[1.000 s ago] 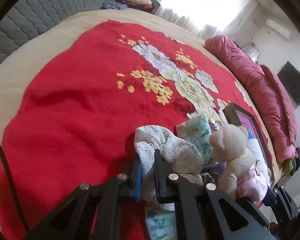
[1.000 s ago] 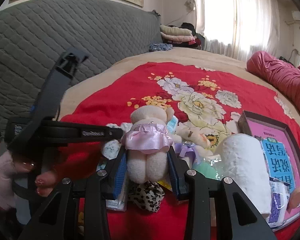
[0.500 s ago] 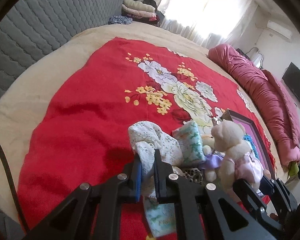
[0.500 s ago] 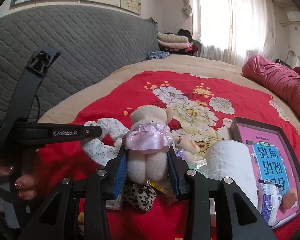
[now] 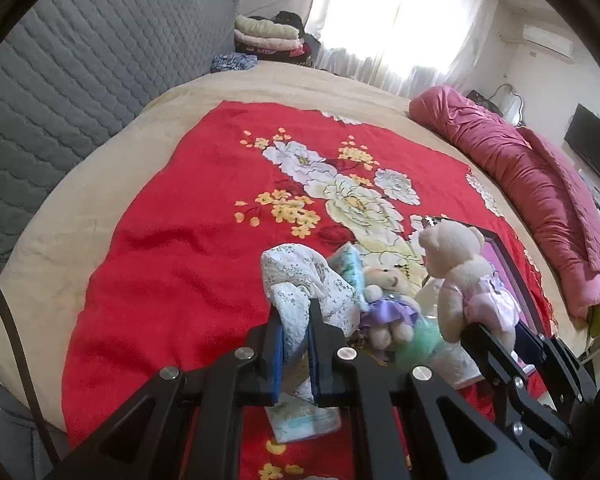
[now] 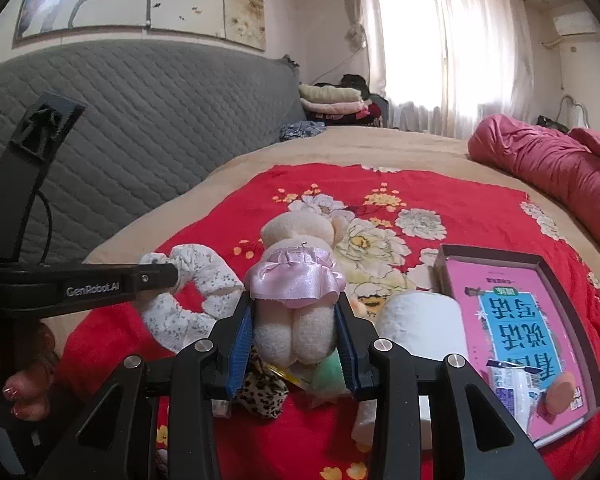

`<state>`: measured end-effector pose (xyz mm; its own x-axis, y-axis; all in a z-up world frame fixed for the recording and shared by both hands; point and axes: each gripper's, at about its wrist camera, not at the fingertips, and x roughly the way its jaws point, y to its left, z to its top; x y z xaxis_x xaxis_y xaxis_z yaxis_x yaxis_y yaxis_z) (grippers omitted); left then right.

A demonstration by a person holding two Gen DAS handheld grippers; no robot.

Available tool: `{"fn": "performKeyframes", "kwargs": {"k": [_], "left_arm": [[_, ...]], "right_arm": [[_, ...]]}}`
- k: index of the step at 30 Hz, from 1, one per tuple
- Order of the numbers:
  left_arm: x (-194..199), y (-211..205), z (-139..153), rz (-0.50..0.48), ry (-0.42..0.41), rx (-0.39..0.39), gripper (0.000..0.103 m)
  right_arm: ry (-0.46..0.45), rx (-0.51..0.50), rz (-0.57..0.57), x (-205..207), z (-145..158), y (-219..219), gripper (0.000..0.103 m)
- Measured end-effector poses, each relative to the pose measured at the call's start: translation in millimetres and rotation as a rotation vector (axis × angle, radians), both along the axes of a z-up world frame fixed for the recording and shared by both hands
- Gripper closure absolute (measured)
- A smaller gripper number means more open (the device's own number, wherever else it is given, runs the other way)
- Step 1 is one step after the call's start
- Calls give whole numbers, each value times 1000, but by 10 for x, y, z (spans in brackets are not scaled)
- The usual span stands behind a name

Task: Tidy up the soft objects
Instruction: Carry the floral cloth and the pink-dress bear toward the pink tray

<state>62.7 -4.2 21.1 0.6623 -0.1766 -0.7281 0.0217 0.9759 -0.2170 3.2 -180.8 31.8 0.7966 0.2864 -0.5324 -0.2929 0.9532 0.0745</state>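
Note:
My left gripper (image 5: 295,312) is shut on a white floral cloth (image 5: 304,280) and holds it lifted above the red blanket; the cloth also shows in the right wrist view (image 6: 196,280). My right gripper (image 6: 296,316) is shut on a cream teddy bear in a pink skirt (image 6: 296,280), held upright above the pile; the bear also shows in the left wrist view (image 5: 464,280). Below lie a small bear in a purple skirt (image 5: 384,304), a green soft item (image 5: 420,344), a white towel roll (image 6: 420,320) and a leopard-print piece (image 6: 260,394).
A dark tray holding a pink and blue book (image 6: 516,320) lies at the right on the red floral blanket (image 5: 180,248). A rolled pink quilt (image 5: 540,200) lies along the far right. A grey quilted headboard (image 6: 140,120) stands at the left. Folded clothes (image 5: 264,36) are stacked at the back.
Both grippers have risen and pulled back, lifting the floral cloth and the pink-skirted bear higher above the pile. The small purple-skirted bear has come into sight below.

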Motion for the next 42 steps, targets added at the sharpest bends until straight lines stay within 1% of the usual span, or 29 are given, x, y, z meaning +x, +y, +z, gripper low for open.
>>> {"fn": "performKeyframes", "kwargs": {"k": [19, 29, 42], "left_arm": [[-281, -535, 343, -68, -42, 72, 93], [-334, -782, 476, -107, -64, 103, 93], [-401, -1192, 546, -198, -77, 122, 93]], "right_arm": [[-61, 59, -83, -214, 263, -380, 64], [-98, 67, -159, -352, 361, -680, 64], [-102, 89, -283, -482, 363, -1117, 64]]}}
